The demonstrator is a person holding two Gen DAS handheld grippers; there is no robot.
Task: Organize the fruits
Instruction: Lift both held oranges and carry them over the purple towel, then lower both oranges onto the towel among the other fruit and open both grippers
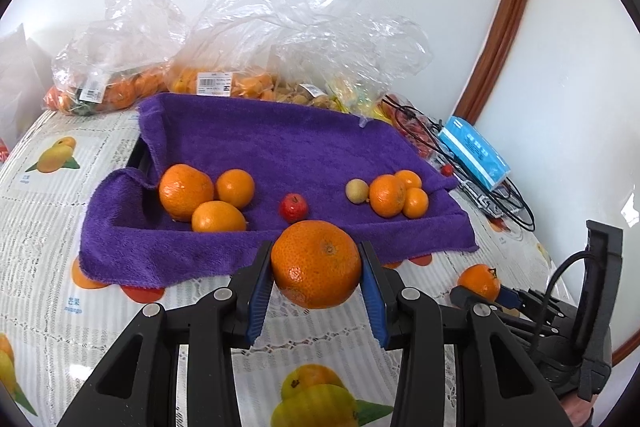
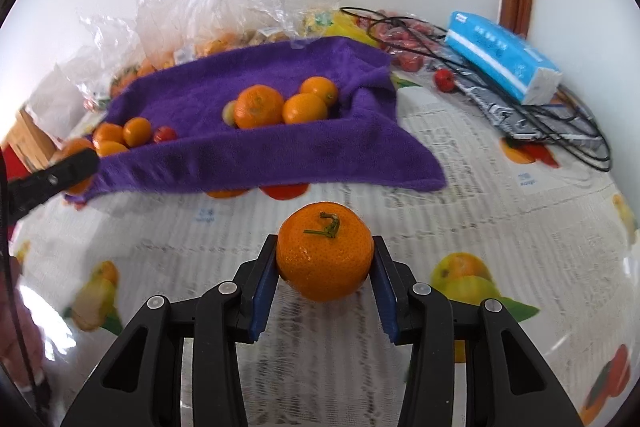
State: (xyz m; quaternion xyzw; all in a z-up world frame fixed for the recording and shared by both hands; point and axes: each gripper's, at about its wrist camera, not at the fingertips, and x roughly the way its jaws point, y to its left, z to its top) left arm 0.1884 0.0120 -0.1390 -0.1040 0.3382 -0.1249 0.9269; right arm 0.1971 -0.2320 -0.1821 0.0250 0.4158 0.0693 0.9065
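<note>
My left gripper (image 1: 316, 267) is shut on a large orange (image 1: 316, 263), held just in front of the purple towel (image 1: 280, 147). My right gripper (image 2: 325, 259) is shut on a stemmed mandarin (image 2: 325, 255) above the tablecloth, right of the towel; it also shows in the left wrist view (image 1: 479, 281). On the towel lie three oranges (image 1: 186, 191) at the left, a small red fruit (image 1: 294, 207) in the middle, and a cluster of small oranges (image 1: 387, 195) with a pale yellow fruit (image 1: 357, 191) at the right.
Clear plastic bags of fruit (image 1: 224, 83) stand behind the towel by the wall. A blue tissue pack (image 1: 474, 151) and black cables (image 1: 500, 195) lie at the right. A loose red fruit (image 2: 445, 79) sits near them. The fruit-print tablecloth (image 1: 48, 227) covers the table.
</note>
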